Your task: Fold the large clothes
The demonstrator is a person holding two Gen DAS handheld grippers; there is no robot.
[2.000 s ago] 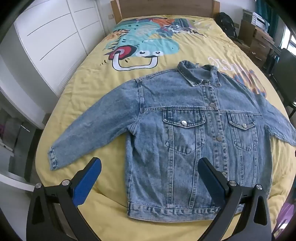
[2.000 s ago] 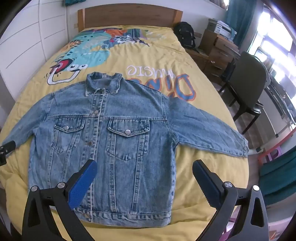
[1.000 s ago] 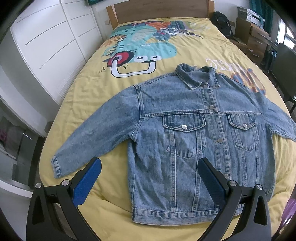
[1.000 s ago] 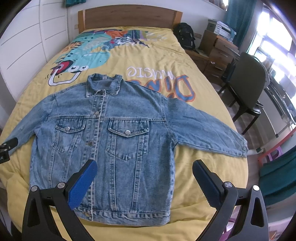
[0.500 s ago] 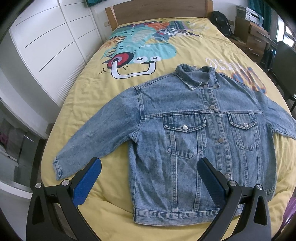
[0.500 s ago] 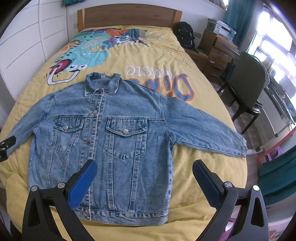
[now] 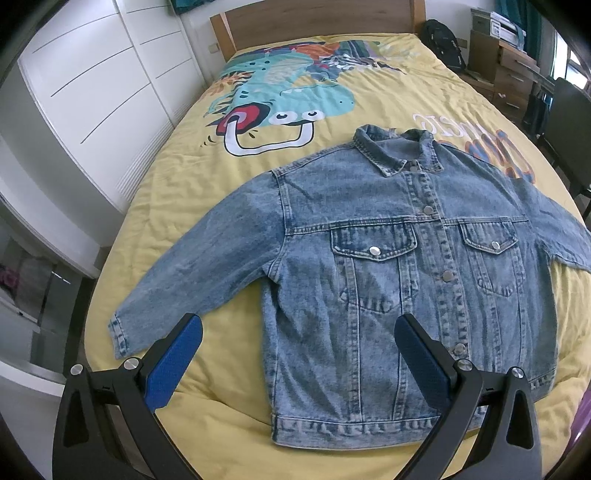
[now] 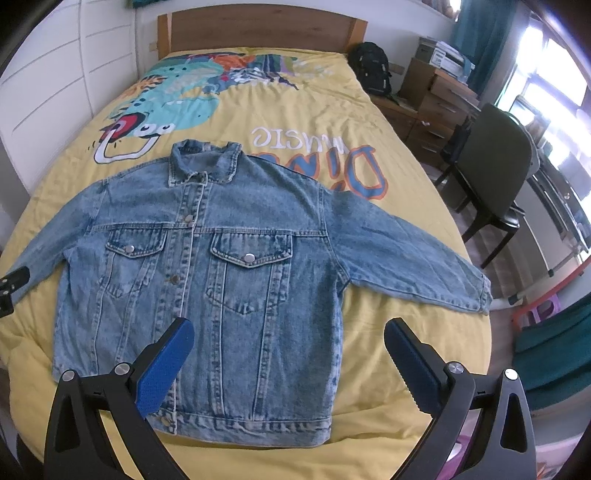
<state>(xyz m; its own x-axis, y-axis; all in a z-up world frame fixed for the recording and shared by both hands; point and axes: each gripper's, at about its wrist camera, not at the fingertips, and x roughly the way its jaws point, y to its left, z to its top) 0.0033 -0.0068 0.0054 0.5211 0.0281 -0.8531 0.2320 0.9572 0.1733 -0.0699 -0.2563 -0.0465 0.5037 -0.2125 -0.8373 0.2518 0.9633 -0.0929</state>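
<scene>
A blue denim jacket (image 7: 388,236) lies flat, front up and buttoned, on the yellow bedspread (image 7: 184,206), both sleeves spread out; it also shows in the right wrist view (image 8: 229,236). My left gripper (image 7: 297,332) is open and empty, held above the jacket's lower left part, its left finger near the left cuff (image 7: 120,332). My right gripper (image 8: 288,336) is open and empty above the jacket's lower right part. The right sleeve (image 8: 424,258) reaches to the bed's right edge. A bit of the left gripper (image 8: 11,286) shows at the right wrist view's far left.
White wardrobe doors (image 7: 92,92) stand along the bed's left side. A wooden headboard (image 8: 255,33) is at the far end. A black backpack (image 8: 371,68), a wooden drawer unit (image 8: 436,103) and a dark chair (image 8: 487,166) stand to the right.
Both grippers have drifted slightly, the left one pulling back a little so more of the left sleeve and cuff shows. The jacket has not moved; both grippers stay open.
</scene>
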